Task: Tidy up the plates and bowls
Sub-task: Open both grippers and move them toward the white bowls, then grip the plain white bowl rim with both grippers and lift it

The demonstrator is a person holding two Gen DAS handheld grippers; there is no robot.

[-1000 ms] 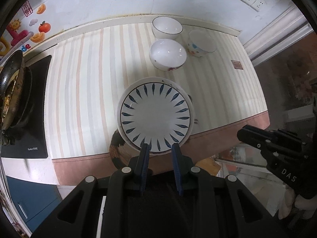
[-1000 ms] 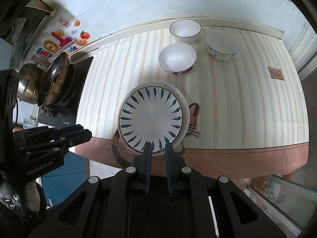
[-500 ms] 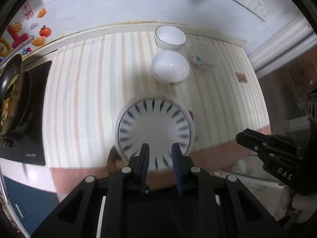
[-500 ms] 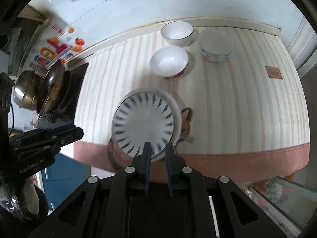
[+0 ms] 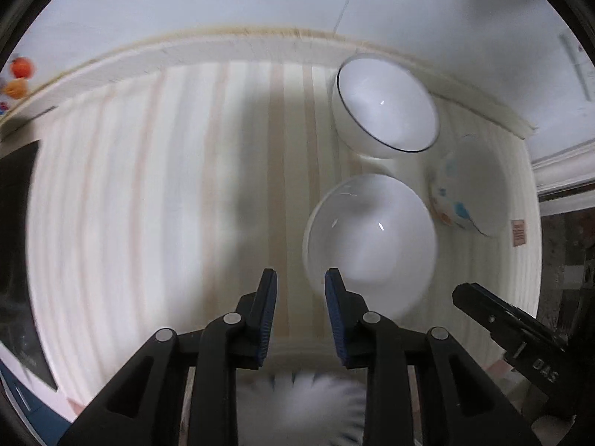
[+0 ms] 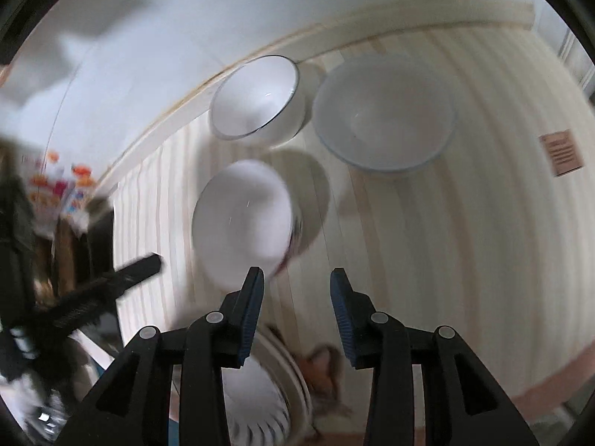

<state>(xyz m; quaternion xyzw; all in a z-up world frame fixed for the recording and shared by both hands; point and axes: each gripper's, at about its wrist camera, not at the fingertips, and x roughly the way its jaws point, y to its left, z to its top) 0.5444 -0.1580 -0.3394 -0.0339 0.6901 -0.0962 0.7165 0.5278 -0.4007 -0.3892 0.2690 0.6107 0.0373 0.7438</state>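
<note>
Hovering above the striped counter (image 5: pixel 148 186) with both tools. Narrow and empty at the left gripper (image 5: pixel 300 275); wider at the right gripper (image 6: pixel 297 273), jaws just been opening, nothing between them. Found between the two: the near bowl (image 5: pixel 370 241), just right of the left tool, just left of and ahead of the right one. Farther off, by the wall: the rimmed bowl (image 5: pixel 386 107) and patterned bowl (image 5: pixel 468 193). Down at the near edge, under both: the plate (image 5: pixel 308 390). Probably a reach for the near bowl's rim, about equally close from either side.

White wall (image 5: pixel 260 3) behind striped counter (image 5: pixel 148 186); stickers (image 5: pixel 16 78) at left.
</note>
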